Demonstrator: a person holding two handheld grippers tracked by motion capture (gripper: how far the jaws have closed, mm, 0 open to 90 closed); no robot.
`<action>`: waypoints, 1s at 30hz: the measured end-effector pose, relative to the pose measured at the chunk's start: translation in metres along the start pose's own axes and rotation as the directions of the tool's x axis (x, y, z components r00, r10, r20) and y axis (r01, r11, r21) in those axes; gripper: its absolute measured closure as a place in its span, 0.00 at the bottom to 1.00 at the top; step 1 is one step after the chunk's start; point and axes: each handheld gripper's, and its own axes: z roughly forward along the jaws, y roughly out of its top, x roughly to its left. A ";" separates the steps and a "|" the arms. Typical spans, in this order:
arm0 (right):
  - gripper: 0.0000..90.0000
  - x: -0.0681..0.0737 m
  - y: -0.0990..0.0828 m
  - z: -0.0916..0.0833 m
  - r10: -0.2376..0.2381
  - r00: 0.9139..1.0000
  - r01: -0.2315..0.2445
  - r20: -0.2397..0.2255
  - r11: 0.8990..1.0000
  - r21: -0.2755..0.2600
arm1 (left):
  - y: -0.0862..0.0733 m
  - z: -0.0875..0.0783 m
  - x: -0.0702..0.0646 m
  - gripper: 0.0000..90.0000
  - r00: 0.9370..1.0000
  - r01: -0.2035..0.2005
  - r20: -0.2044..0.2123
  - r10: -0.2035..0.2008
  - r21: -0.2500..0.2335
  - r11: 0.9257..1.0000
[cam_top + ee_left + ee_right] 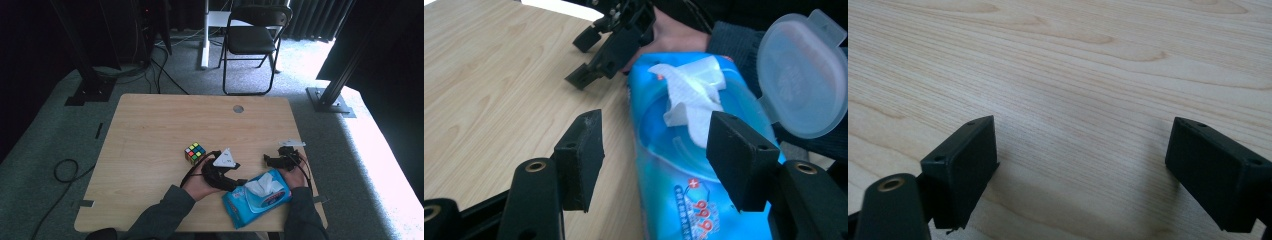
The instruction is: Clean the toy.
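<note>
Left gripper (654, 155) jaws apart, astride wipes pack (684, 165), tissue (689, 90) unclamped; right gripper (1080, 165) jaws apart over table (1073, 60)

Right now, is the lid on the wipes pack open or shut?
Open. The clear lid is flipped back off the blue wipes pack, and a white wipe sticks up out of the opening.
</note>
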 end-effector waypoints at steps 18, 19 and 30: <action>0.14 0.000 0.000 0.000 0.000 1.000 0.000 0.000 1.000 0.000 | -0.001 0.032 -0.010 0.45 0.998 -0.012 0.058 0.009 0.056 0.998; 0.14 0.000 0.000 0.000 0.000 1.000 0.000 0.000 1.000 0.000 | -0.001 0.034 -0.011 0.46 0.998 -0.011 0.062 0.007 0.060 0.998; 0.14 0.000 0.000 0.000 0.000 1.000 0.000 0.000 1.000 0.000 | -0.002 0.045 -0.017 0.54 0.996 -0.022 0.089 0.014 0.088 0.996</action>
